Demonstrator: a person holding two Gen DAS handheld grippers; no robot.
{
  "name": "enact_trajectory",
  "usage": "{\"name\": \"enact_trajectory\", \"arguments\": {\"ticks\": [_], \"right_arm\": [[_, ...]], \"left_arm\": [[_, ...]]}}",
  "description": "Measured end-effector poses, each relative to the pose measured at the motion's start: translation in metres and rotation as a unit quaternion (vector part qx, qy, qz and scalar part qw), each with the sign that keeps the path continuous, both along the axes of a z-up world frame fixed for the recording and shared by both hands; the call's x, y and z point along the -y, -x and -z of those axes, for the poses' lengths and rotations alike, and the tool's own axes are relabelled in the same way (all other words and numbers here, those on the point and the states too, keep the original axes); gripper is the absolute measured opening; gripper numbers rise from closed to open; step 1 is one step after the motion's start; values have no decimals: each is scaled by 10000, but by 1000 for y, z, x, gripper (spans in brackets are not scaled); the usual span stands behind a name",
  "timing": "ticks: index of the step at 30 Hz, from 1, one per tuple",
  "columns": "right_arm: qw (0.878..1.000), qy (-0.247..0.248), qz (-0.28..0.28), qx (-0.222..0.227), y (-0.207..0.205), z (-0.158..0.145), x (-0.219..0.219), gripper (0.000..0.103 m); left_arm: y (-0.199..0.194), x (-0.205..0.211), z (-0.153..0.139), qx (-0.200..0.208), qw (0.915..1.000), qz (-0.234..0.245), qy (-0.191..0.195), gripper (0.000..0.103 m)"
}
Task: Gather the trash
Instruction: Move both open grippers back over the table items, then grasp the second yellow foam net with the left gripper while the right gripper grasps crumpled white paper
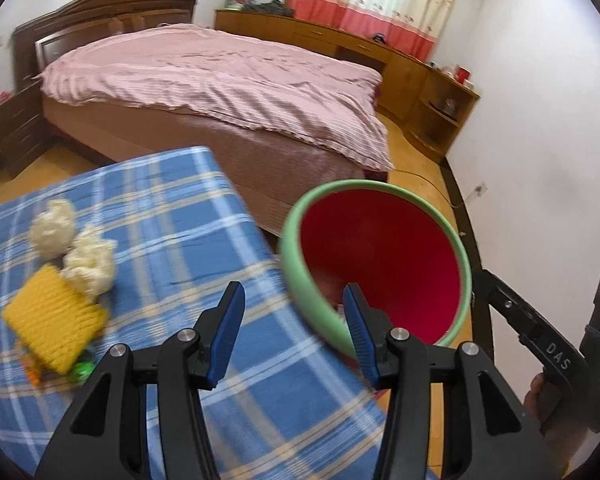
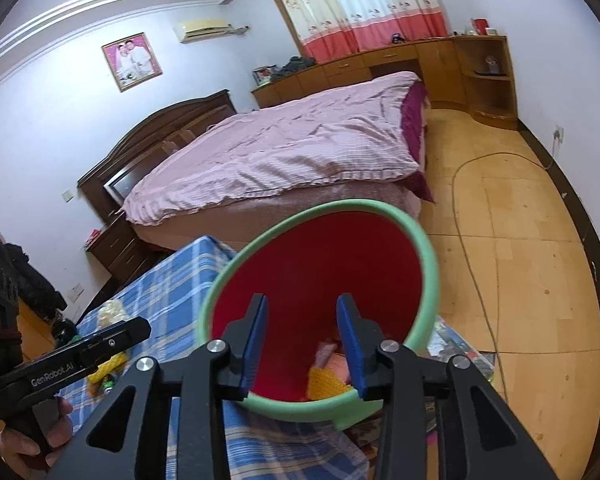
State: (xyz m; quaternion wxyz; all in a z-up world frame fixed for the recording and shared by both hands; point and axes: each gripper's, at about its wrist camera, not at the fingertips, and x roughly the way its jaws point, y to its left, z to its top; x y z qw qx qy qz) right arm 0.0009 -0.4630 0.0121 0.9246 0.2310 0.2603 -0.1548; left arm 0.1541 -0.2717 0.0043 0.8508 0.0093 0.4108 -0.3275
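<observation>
A bin with a green rim and red inside [image 1: 384, 264] stands beside the right edge of a blue plaid table [image 1: 172, 216]. On the table lie two crumpled white paper balls [image 1: 88, 260], a yellow foam net [image 1: 54, 324] and small green and orange scraps [image 1: 80, 370]. My left gripper [image 1: 294, 316] is open and empty over the table edge, its right finger at the bin rim. My right gripper [image 2: 302, 332] is open and empty above the bin [image 2: 320, 264], which holds a yellow net [image 2: 326, 384] and pink scraps.
A bed with a pink cover [image 1: 220, 80] stands behind the table. Wooden cabinets [image 1: 420, 68] line the far wall. A cable [image 2: 472, 216] runs across the tiled floor. Magazines [image 2: 456, 340] lie on the floor by the bin.
</observation>
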Motion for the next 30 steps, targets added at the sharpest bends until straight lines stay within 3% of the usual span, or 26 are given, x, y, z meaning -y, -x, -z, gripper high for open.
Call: {"name": "enact_trajectory", "arguments": {"ticks": [14,20,30], "right_arm": [[9972,-5,-742,31,-42,-17,-71,47],[9940,45,-1092,-53,-71,-19,-103,51],[9867,-21,-1585,-369,-124,-3,-138,53]], "left_arm": [[-30,-104,-5,164,9928,-1178,-163,51],[-48,-137,8,52,9885,-1477,-329,57],[-78,-162,43,-325,9817,-1839,-381,57]]}}
